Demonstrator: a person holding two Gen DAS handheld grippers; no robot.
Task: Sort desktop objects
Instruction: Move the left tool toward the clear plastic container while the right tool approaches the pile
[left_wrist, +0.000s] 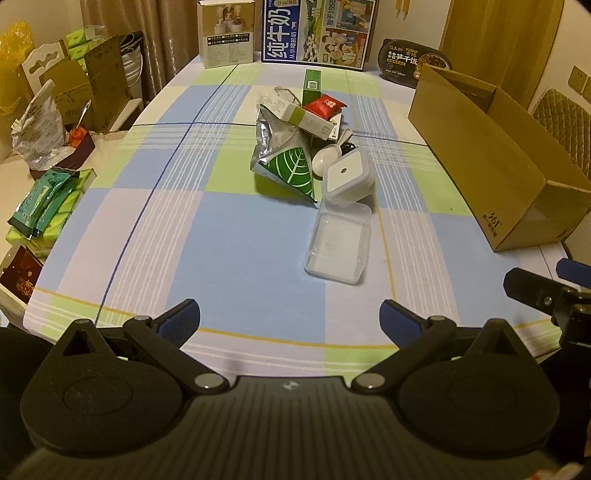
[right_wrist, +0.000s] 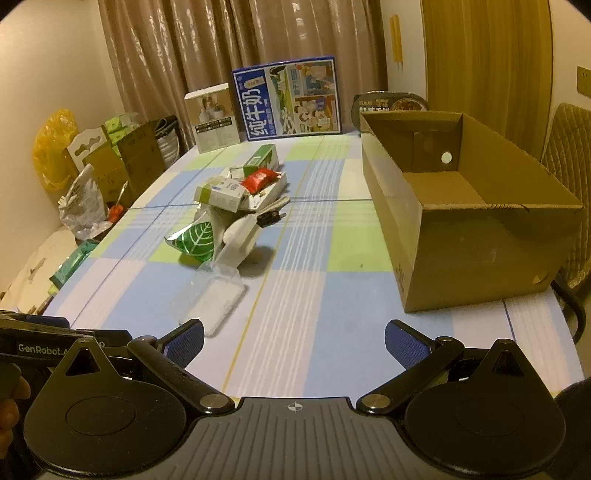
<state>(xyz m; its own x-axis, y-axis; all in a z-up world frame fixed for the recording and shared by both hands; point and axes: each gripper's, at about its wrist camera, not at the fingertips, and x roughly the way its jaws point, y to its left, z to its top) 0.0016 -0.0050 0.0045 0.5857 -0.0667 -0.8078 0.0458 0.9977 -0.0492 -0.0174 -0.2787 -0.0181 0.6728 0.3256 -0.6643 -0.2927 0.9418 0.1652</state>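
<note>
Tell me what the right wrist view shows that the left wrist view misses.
Only the right wrist view shows the inside of the cardboard box: bare floor, nothing visible in it.

Only the left wrist view shows the top of the square white container, with a dark dot on its lid.

Both show the leaf-print foil pouch, the clear plastic case nearest the cameras, and the red packet on the pile. Left tongs and right tongs are open and empty.

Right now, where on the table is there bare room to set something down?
Bare cloth lies between the clear lid and the left gripper, left of the foil bag, and between the pile and the cardboard box. The middle is crowded.
</note>
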